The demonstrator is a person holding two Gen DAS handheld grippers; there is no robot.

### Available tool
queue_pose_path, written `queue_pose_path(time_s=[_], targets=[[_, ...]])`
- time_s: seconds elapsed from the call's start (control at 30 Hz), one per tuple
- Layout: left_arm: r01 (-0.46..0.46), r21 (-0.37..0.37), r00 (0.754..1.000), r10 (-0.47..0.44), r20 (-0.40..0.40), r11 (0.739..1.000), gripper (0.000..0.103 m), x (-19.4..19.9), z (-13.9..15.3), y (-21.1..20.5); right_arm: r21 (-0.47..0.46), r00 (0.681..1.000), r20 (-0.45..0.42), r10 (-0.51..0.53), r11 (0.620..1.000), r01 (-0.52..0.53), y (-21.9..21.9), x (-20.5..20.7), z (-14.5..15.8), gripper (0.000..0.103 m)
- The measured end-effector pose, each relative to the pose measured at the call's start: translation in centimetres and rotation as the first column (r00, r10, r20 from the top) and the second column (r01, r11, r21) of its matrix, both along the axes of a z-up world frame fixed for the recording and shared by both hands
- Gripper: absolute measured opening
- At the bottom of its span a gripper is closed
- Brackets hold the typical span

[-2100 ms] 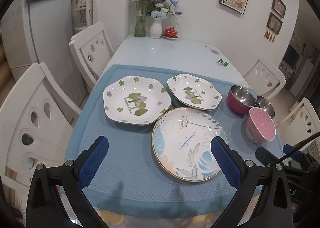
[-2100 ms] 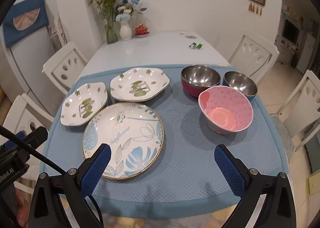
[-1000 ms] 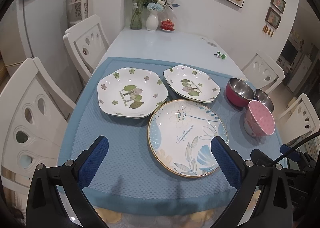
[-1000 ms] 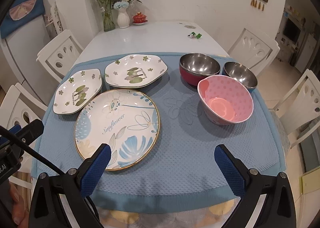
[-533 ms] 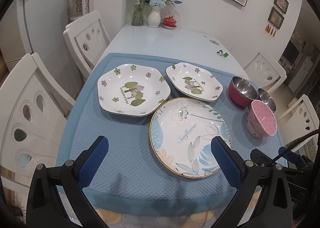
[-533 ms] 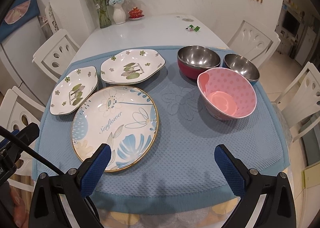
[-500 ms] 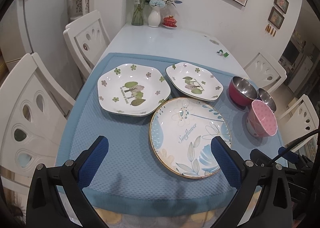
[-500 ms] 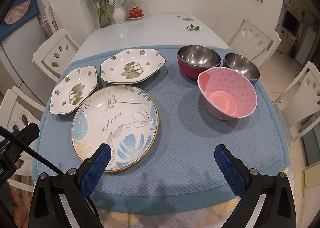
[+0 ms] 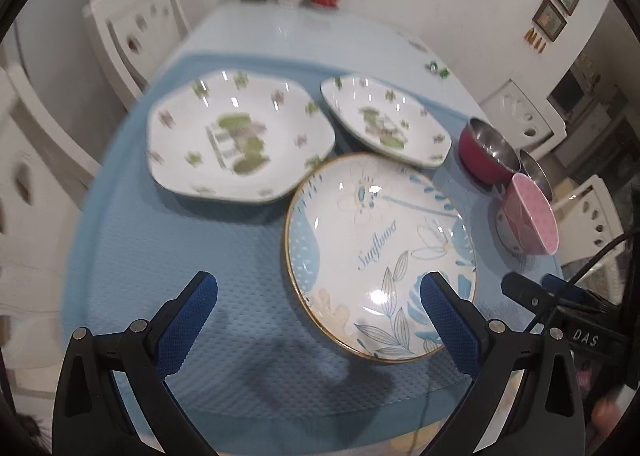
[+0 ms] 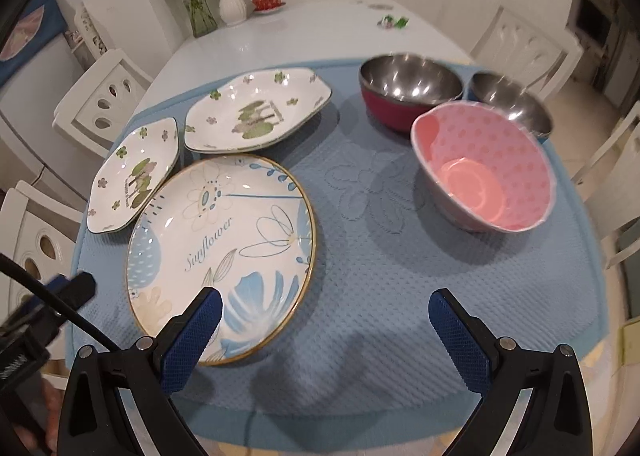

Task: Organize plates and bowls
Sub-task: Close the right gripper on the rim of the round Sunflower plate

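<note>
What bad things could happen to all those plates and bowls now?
The round Sunflower plate lies flat on the blue mat, so open jaws may slip off its gold rim. The pink dotted bowl crowds the red steel bowl and the smaller steel bowl; lifting one could knock another. The two leaf-patterned plates could chip if stacked roughly.

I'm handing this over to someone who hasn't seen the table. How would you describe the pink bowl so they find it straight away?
Start from the blue mat covering the near end of the white table. On its right side sit three bowls in a cluster; the pink bowl is the nearest of them, in front of the two steel-lined bowls. It alone is pink inside with a dotted pattern and a small pouring lip.
</note>
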State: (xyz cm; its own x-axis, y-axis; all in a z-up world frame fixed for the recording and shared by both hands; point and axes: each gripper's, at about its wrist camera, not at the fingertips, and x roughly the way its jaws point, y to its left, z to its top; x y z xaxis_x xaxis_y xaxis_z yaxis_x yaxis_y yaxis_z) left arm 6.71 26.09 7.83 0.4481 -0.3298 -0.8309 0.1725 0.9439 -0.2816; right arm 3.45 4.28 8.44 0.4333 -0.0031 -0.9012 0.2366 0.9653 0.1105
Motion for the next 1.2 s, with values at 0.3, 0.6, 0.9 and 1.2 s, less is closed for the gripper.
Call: queue_pose_path(time_s=[0.3, 0.6, 0.9, 1.2], targets=[[0.013, -0.063, 0.993, -0.02, -0.115, 0.998, 0.068, 2.5, -4.2, -0.1, 0.059, 0.994, -0.068, 0.088, 0.995, -0.084, 0.6, 3.4, -3.8, 0.059], [0.06, -0.033, 0.99, -0.064, -0.126, 0.998, 0.029, 3.8, -5.8, -1.5, 0.081, 0.992, -0.066, 0.103, 0.992, -0.098, -0.2, 6.3, -5.2, 0.037], [0.046, -0.045, 0.992, -0.051, -0.115, 0.998, 0.026, 4.1, -6.3, -1.4, 0.112, 0.99, -0.047, 0.133, 0.986, -0.127, -0.2, 7.3, -5.7, 0.025], [0.032, 0.004, 0.996, -0.031, -0.083, 0.999, 0.027, 3.2, -5.9, -1.5, 0.104, 0.984, -0.064, 0.164, 0.982, -0.157, 0.4, 6.6, -5.3, 0.025]])
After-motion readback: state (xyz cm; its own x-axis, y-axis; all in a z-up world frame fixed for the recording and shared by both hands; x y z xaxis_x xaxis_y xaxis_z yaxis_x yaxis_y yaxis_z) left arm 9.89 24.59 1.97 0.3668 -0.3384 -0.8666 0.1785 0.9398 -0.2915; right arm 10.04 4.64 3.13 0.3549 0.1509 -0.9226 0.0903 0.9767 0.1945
